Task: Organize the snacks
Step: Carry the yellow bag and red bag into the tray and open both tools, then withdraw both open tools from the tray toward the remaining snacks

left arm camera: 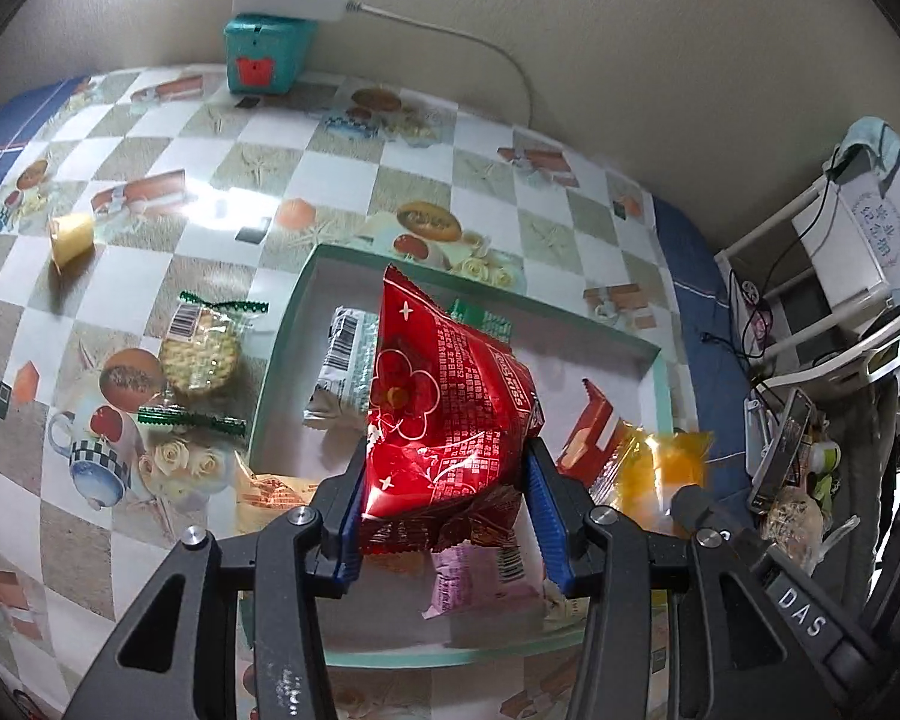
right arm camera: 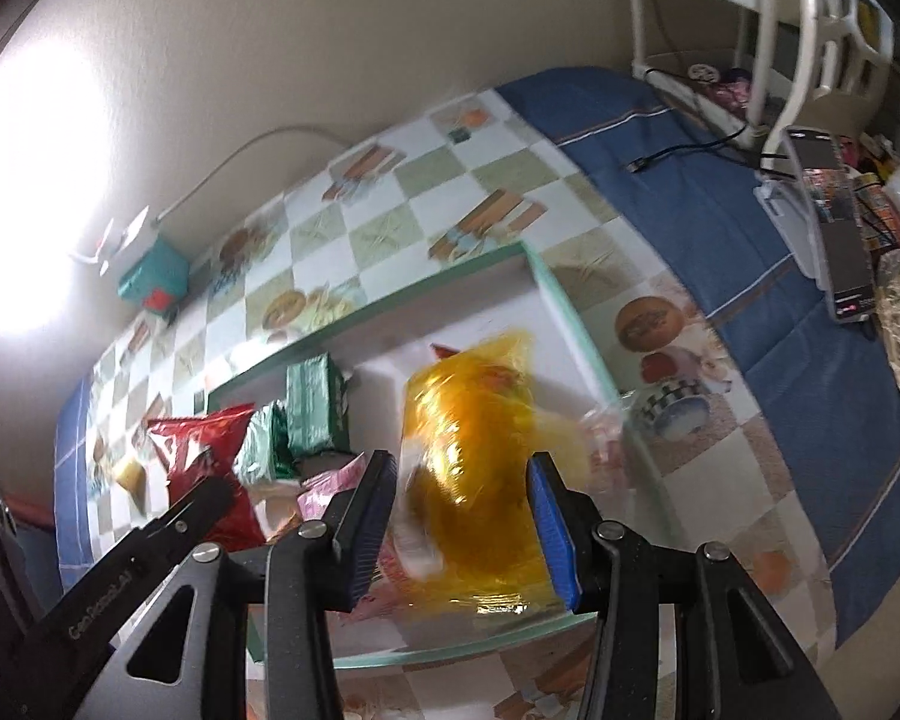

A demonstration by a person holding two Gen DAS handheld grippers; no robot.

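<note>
Left gripper [left arm camera: 447, 510] has its jaws closed on a red snack bag [left arm camera: 444, 420], held by its lower end over the shallow green-rimmed box [left arm camera: 282, 336] on the table [left arm camera: 342, 180]. Right gripper [right arm camera: 462, 516] has its jaws closed on a yellow wrapped snack [right arm camera: 474, 462], also above the box; blurred. Both packs look light, soft, crinkly and slippery, with crushable contents; grip a sealed edge or mid-body gently. A round cracker pack [left arm camera: 201, 354] and a small yellow cup [left arm camera: 73, 237] lie outside the box.
</note>
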